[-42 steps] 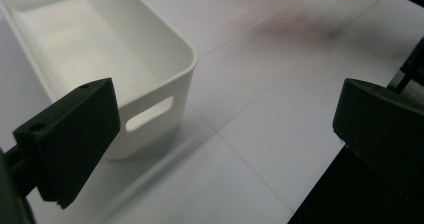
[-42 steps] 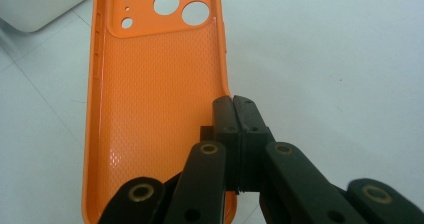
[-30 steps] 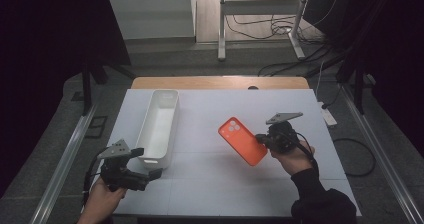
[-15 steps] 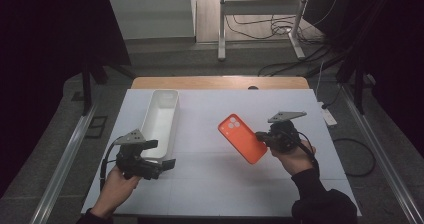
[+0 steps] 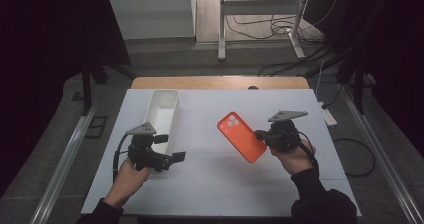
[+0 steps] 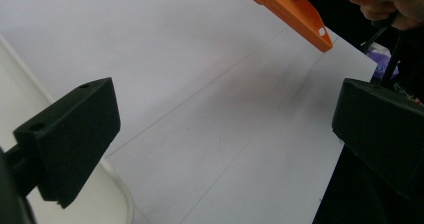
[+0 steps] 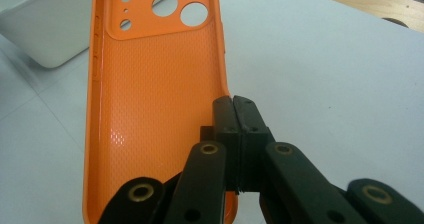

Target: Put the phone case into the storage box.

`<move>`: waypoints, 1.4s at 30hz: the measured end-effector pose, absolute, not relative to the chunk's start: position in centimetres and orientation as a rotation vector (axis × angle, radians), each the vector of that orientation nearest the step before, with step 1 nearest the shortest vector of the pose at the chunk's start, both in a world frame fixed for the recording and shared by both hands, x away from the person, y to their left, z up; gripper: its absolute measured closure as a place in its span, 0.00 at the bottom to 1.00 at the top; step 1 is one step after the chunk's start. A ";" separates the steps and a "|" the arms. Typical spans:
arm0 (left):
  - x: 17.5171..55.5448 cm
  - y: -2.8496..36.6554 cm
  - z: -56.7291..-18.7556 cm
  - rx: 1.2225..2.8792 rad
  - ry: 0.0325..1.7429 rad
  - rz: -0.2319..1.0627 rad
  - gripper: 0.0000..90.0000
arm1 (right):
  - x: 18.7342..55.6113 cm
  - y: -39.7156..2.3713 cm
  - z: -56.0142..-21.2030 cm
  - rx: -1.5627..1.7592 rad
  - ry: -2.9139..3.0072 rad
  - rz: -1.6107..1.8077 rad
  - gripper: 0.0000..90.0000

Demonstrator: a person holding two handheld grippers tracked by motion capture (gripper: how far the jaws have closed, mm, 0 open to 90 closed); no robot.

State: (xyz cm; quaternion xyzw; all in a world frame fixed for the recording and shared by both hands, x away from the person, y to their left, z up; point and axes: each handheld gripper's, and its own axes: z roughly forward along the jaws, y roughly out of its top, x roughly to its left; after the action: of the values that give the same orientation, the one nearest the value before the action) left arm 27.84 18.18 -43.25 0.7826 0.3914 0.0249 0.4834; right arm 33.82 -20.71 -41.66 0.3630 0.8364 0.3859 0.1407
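While both forearms come in from the near edge of the white table (image 5: 220, 194), the left gripper (image 5: 172, 156) hovers low over the sheet with its two black jaws standing wide apart and nothing between them, pointing across toward the middle. Over on the other side, the right gripper (image 5: 260, 135) has its jaws pressed tight together on the side rim of the orange phone case (image 5: 241, 136), and it holds that case up off the table at a slant, camera cut-outs at the far upper end. From the right gripper view you get the hollow, dimpled inside of the case (image 7: 155, 99) facing the camera, the jaws pinching its right edge near the lower end. From the left gripper view, a corner of the case (image 6: 295, 14) hangs at the top, well apart from those open jaws. Just beyond the left gripper, the white tray (image 5: 162, 116) lies lengthwise, running away from the person. Farther back, a wooden tabletop edge (image 5: 215, 82) shows past the white sheet.
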 end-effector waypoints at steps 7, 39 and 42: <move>29.0 17.0 -43.2 1.904 0.958 0.051 0.00 | 33.7 -20.5 -41.5 1.042 2.405 1.130 0.99; 31.5 13.6 -44.0 1.864 0.966 -0.088 0.00 | 33.1 -18.7 -41.3 1.003 2.385 1.178 0.99; 31.7 13.2 -44.1 1.860 0.961 -0.113 0.00 | 32.9 -18.5 -41.4 0.999 2.388 1.185 0.99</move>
State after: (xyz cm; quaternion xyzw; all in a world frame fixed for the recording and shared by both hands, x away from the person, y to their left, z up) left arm 31.72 13.22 -44.08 0.7688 0.3971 -0.0469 0.4990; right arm 32.95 -18.53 -41.36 0.3470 0.8297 0.4117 0.1472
